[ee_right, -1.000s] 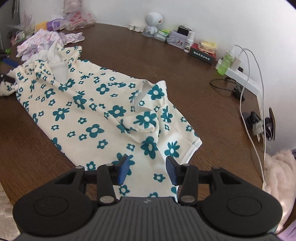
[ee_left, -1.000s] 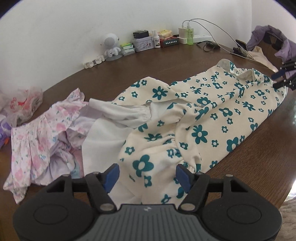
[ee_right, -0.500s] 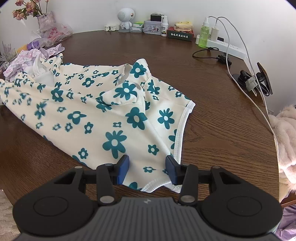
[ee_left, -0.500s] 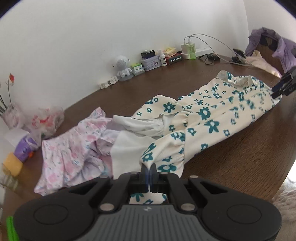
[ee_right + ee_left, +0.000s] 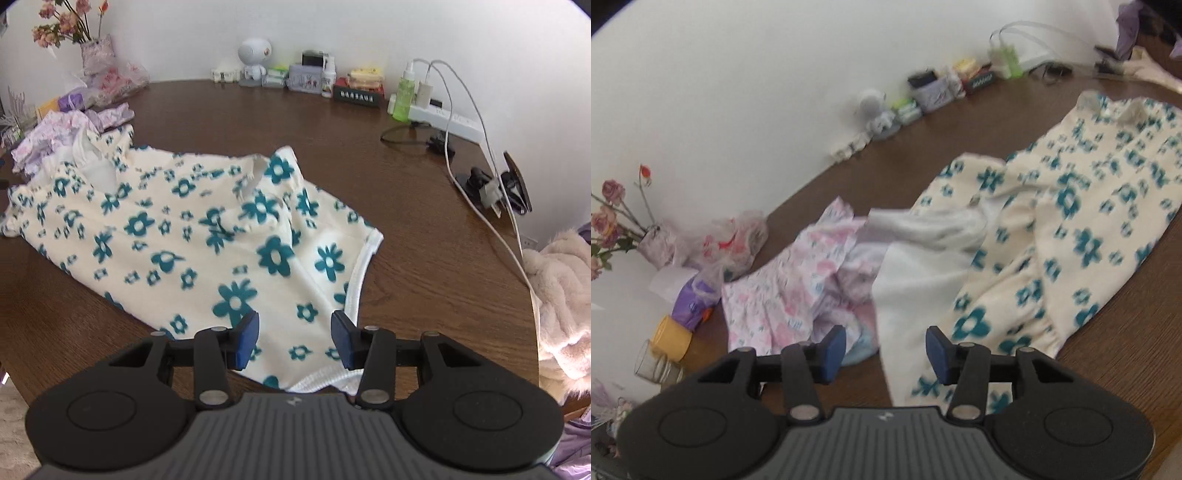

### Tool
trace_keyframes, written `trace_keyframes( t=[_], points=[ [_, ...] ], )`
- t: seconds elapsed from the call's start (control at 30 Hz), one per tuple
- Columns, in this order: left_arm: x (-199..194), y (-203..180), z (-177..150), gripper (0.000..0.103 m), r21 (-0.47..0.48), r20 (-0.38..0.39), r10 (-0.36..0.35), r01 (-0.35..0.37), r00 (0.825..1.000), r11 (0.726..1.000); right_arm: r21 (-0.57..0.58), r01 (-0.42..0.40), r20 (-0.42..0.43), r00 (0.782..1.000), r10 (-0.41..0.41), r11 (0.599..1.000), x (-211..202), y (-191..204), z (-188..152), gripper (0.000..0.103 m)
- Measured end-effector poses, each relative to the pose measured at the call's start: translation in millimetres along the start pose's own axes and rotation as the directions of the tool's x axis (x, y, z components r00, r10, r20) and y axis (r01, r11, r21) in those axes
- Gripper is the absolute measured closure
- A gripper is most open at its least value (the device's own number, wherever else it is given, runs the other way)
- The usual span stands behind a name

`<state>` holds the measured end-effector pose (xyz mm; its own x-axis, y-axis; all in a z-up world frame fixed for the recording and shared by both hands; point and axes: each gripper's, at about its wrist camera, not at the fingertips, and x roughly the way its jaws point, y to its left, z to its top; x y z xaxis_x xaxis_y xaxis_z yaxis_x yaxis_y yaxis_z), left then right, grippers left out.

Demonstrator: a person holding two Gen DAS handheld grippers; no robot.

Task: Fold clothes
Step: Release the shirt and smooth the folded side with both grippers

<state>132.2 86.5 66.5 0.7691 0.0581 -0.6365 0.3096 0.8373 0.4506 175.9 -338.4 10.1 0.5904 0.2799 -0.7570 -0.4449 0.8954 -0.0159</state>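
In the left wrist view, much is smeared by motion blur: the flower print of the cream dress (image 5: 1052, 236) is soft, and the small items lined along the wall cannot be told apart. The nearest part of the dress is cut off behind the body of the left gripper (image 5: 885, 347), whose blue pads are spread wide with nothing between them; white lining and brown table (image 5: 1126, 332) are seen in the gap. The dress is laid with its long axis running from the near edge of the table away to the far right, the collar at the far end. A pink floral garment (image 5: 790, 291) is crumpled just beside it on the left, touching the white lining. Bare wood is left between the dress and the wall and along the right edge.

In the right wrist view, the picture is sharper. The right gripper (image 5: 294, 338) is held wide apart above the white-trimmed hem end of the dress (image 5: 207, 236), gripping nothing. The hem's nearest corner is hidden under the gripper body. The dress is stretched from here towards the far left, where the pink garment (image 5: 62, 133) is heaped at the left edge. A broad open stretch of table (image 5: 424, 221) is left to the right, bounded by a white cable (image 5: 476, 155) and a fluffy cream item (image 5: 557, 288) at the right edge.
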Motion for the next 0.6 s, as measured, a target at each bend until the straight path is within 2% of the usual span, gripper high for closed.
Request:
trace_keyframes(
  t=[0.07,0.2,0.33,0.4,0.53,0.6],
  points=[
    [-5.8,-17.8,22.1,0.057,0.019,0.090,-0.118,0.117,0.989,0.993,-0.020,-0.018,0.041,0.999,0.019,1.000,-7.2,7.7,10.4,0.059],
    [16.7,-74.8,58.0,0.055,0.166,0.171,-0.295,0.268,0.940,0.949,-0.149,-0.086,0.041,0.995,0.093,0.985,14.1,48.2,33.1,0.060],
    [56.9,-105.9,66.6,0.055,0.204,0.113,-0.329,0.302,0.938,0.931,-0.210,-0.124,0.020,0.991,0.131,0.970,46.3,74.4,39.9,0.060],
    [76.3,-108.1,60.7,0.056,0.193,0.050,-0.330,0.315,0.943,0.929,-0.206,-0.131,0.015,0.990,0.137,0.970,54.5,74.9,36.7,0.060],
    [84.3,-84.4,42.3,0.057,0.061,0.018,-0.370,0.368,0.929,0.928,-0.110,-0.138,0.014,0.990,0.140,0.984,53.6,44.3,18.8,0.059],
    [80.0,-73.3,36.0,0.058,0.031,0.014,-0.368,0.367,0.930,0.930,-0.050,-0.140,0.026,0.990,0.141,0.989,45.5,25.8,8.7,0.062]
  ],
)
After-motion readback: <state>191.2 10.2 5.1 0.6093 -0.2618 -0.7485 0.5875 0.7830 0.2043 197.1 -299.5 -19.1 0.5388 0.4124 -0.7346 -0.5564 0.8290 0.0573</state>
